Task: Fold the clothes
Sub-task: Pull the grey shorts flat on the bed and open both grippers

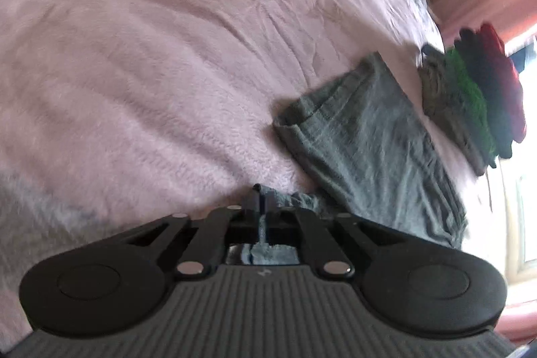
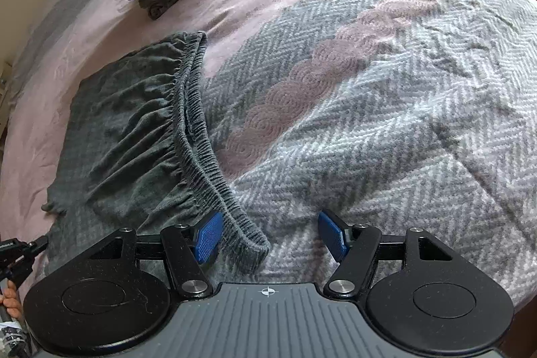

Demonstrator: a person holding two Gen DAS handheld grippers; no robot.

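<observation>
Left wrist view: left gripper [image 1: 261,217] fingers pressed together, clamped on edge of grey garment [image 1: 365,150]. Garment lies partly folded on pink-and-grey blanket [image 1: 151,72], hem end nearest gripper. Stack of folded clothes [image 1: 476,103] just beyond garment, red piece on top, green one in middle. Right wrist view: right gripper [image 2: 272,237] fingers wide apart, blue pads [image 2: 209,235] exposed, straddling corner of elastic waistband [image 2: 198,130], not gripping. Garment spreads to left of herringbone patch; stack sits farther back, apart from it.
</observation>
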